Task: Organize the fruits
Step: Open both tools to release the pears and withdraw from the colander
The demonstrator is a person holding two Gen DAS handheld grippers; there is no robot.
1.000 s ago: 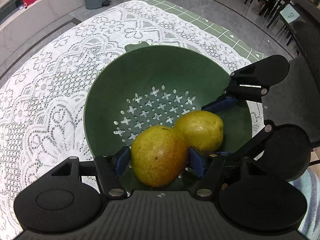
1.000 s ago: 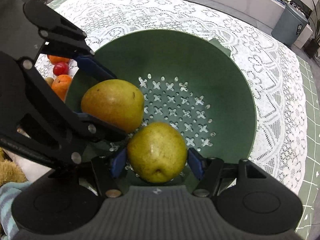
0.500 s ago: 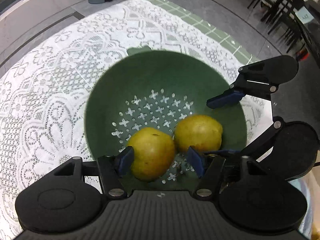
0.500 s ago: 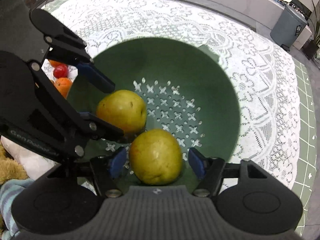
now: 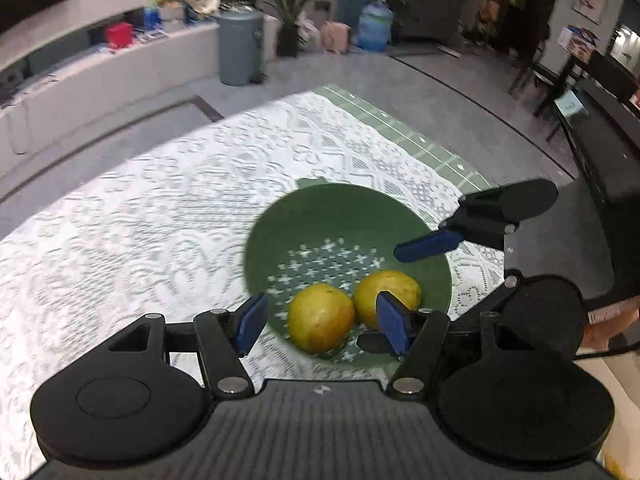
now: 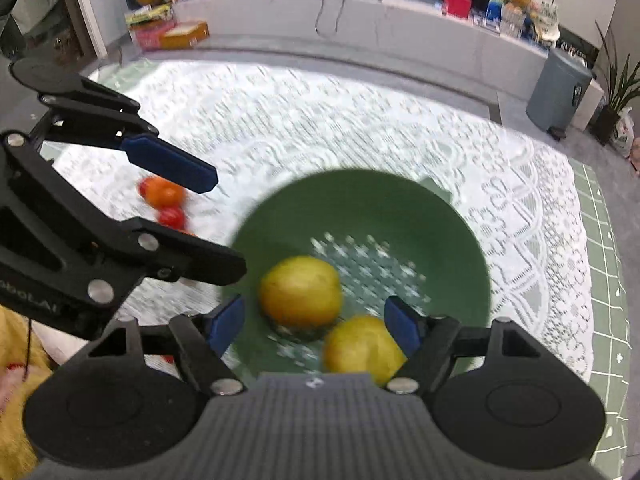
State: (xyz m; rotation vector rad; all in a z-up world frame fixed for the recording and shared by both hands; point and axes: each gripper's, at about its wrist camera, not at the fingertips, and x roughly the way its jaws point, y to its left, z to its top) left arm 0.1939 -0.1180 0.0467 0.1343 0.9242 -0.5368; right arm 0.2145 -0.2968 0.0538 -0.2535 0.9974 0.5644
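White lace covered our table (image 5: 120,240); two pears (image 5: 321,317) sat touching in the green colander (image 5: 340,216) near its far corner. We held both grippers, left (image 5: 320,322) and right (image 6: 316,322), released above them, the right's jaws having just widened.

A colander (image 6: 460,240) sits on a lace tablecloth (image 6: 320,120). Inside it, two pears lie side by side near its front wall: one (image 6: 300,292) left, one (image 6: 360,348) right. Left of the colander, small fruits (image 6: 164,200) lie on the cloth.
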